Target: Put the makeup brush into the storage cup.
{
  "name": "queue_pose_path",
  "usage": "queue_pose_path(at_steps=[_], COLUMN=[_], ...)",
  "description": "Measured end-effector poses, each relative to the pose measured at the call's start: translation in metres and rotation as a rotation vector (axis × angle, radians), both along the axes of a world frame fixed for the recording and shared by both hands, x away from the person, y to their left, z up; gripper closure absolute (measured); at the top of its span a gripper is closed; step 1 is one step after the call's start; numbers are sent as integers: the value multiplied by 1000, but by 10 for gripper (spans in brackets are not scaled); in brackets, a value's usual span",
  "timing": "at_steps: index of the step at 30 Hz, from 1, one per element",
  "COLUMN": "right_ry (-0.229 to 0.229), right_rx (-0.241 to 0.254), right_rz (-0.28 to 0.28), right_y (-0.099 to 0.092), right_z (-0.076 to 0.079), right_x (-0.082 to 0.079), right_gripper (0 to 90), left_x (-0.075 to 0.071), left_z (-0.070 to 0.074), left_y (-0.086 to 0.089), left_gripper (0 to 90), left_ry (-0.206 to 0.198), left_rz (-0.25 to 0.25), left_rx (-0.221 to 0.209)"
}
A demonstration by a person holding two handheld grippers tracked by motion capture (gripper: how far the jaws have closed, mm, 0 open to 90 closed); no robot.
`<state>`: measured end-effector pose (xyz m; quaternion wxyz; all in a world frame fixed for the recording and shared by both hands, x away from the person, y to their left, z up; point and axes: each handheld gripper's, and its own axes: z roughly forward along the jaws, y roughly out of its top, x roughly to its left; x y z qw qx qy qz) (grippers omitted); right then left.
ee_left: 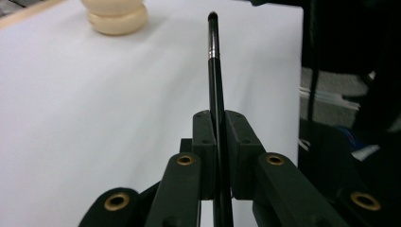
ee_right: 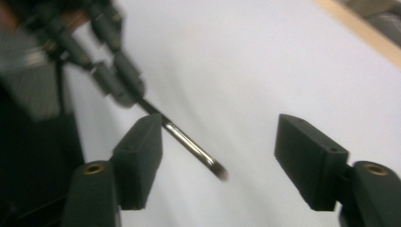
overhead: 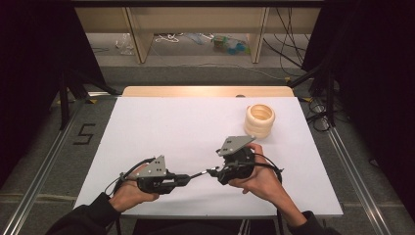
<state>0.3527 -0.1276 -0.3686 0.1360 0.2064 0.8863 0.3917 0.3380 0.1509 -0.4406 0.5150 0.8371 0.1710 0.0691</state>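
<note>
Left gripper view puts the left gripper [ee_left: 218, 156] at the bottom centre of the frame, its two black jaws pressed together on a thin black brush [ee_left: 215, 85] that runs straight up the middle; the brush has a glossy black handle, a short silver ferrule near the top and a small dark tip. High view shows the same brush [overhead: 199, 175] lying nearly level in the lower middle of the frame, bridging the gap between the left gripper [overhead: 182, 179] and the right gripper [overhead: 213, 172]. Right gripper view, somewhat blurred, shows the right gripper [ee_right: 220, 158] with its jaws spread wide; the brush [ee_right: 191, 146] passes just beside the jaw at lower left and its tip hangs free between the two, with no pad pressing on it. Around them lies a white table [overhead: 166, 127], with a cream stack of rings [overhead: 259, 120] standing at its upper right. Beyond the far wooden edge are a grey floor, loose cables and wooden furniture legs, with dark curtains along both sides of the frame.
</note>
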Motion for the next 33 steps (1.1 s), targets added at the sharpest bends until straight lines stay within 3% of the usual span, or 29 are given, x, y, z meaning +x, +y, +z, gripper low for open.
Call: queue_pose_path(at_steps=[2, 6, 7, 11, 12, 14, 16, 17, 21, 22, 23, 33], right_ry=[-1, 27, 38, 69, 86, 108, 138, 160, 203, 225, 237, 268], right_rx=[74, 189, 211, 260, 266, 303, 339, 365, 415, 443, 459, 516], right_rz=[-78, -140, -154, -192, -191, -197, -204, -204, -194, -186, -181, -149], right_y=[-8, -16, -17, -21, -22, -24, -26, -26, -23, -22, -21, -10], right_z=[0, -2, -4, -11, -13, -18, -22, -25, -32, -33, -35, -41], right_x=[0, -1, -2, 0, 1, 3, 5, 5, 6, 6, 7, 4], right_gripper=[307, 305, 304, 279, 276, 276, 267, 263, 257, 257, 257, 225], left_x=[1, 3, 4, 3, 3, 1, 1, -1, 1, -1, 1, -1], left_z=[2, 4, 4, 5, 6, 6, 6, 5, 6, 6, 6, 6], left_y=[3, 5, 6, 6, 6, 5, 5, 4, 3, 2, 2, -1], left_gripper=[834, 834, 835, 834, 834, 834, 834, 834, 834, 834, 834, 834], left_ry=[0, -10, -24, -19, -35, -15, -45, -20, -50, -31, -53, -66], left_rz=[39, 87, 79, 112, 105, 131, 121, 143, 143, 157, 132, 156], left_rx=[-36, -77, -81, -108, -104, -126, -123, -138, -138, -149, -149, -161])
